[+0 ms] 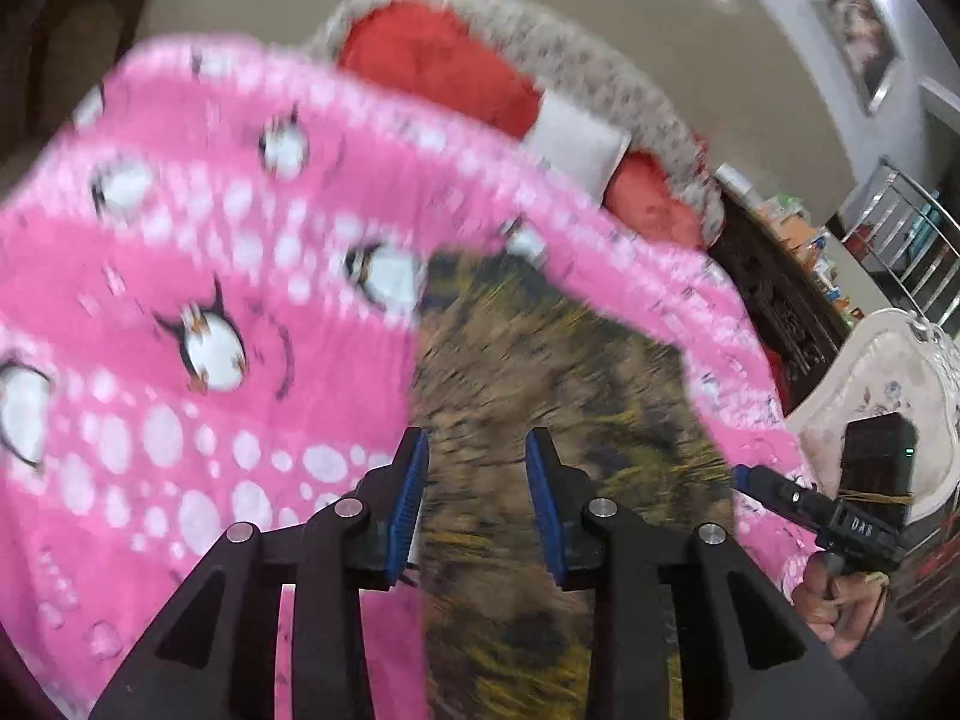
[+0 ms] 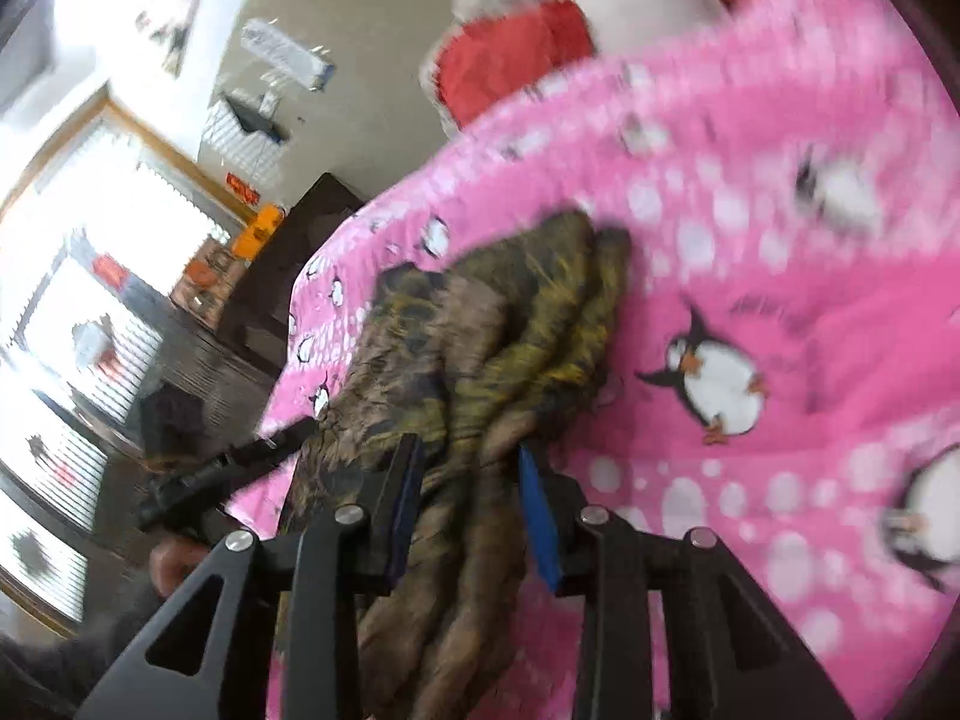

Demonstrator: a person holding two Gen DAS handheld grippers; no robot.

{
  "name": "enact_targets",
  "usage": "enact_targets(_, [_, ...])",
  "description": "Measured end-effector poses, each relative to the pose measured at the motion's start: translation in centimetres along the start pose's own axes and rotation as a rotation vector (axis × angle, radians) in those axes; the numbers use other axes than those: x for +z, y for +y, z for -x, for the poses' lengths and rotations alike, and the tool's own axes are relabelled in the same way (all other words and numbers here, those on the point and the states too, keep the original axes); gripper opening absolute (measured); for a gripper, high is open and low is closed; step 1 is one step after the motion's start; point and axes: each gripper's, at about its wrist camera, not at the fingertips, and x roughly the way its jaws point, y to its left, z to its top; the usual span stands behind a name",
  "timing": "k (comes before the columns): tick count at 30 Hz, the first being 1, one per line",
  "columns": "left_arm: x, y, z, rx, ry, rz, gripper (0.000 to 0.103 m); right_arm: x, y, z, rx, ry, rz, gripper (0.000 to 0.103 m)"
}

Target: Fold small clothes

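While everything was pretty motion-blurred, the brown-and-yellow patterned garment (image 1: 540,420) was lying on the pink penguin blanket (image 1: 180,300). Left gripper (image 1: 477,498) hung over it with its jaws apart, nothing between them. Right gripper (image 2: 468,510) had a bunched fold of the garment between its blue pads (image 2: 540,516), though they weren't fully closed.

You have a bed spread with a pink penguin-print blanket (image 2: 750,276); a brown-and-yellow mottled garment (image 2: 456,372) lies bunched directly on it, with red pillows (image 1: 438,72) at its head.
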Motion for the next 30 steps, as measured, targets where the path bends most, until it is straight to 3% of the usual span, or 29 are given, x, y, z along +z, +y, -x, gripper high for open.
enact_targets(4, [-1.3, -3.3, 1.2, -0.031, -0.065, -0.078, 0.030, -0.4, 7.2, 0.4, -0.156, -0.011, 0.232, 0.034])
enact_targets(7, [-2.4, -4.0, -1.3, -0.004, 0.007, -0.084, 0.031, -2.9, 12.0, -2.1, -0.167, 0.095, 0.462, 0.027])
enact_targets(8, [-3.0, -3.6, -2.5, 0.003, 0.045, -0.076, 0.030, -3.9, 12.2, -3.3, -0.225, 0.141, 0.514, 0.027])
enact_targets(9, [-3.7, -3.1, -3.7, 0.001, 0.082, -0.069, 0.030, -4.5, 11.2, -4.6, -0.284, 0.208, 0.490, 0.020])
enact_targets(10, [-4.6, -2.8, -4.1, 0.005, 0.066, -0.074, 0.030, -4.8, 9.6, -5.0, -0.325, 0.236, 0.436, 0.012])
enact_targets(13, [-5.7, -4.0, -3.8, 0.060, 0.018, -0.149, 0.031, -4.9, 6.3, -3.2, -0.242, 0.148, 0.277, 0.010])
enact_targets(18, [-6.0, -5.0, -4.1, 0.110, 0.024, -0.203, 0.036, -7.0, 6.6, -2.6, -0.257, 0.056, 0.343, 0.010])
enact_targets(25, [-6.0, -5.0, -4.1, 0.123, 0.019, -0.212, 0.036, -7.8, 7.8, -2.3, -0.321, 0.014, 0.409, 0.010])
enact_targets(30, [-6.0, -5.1, -4.2, 0.119, 0.019, -0.210, 0.036, -7.8, 7.8, -2.5, -0.318, 0.012, 0.409, 0.010])
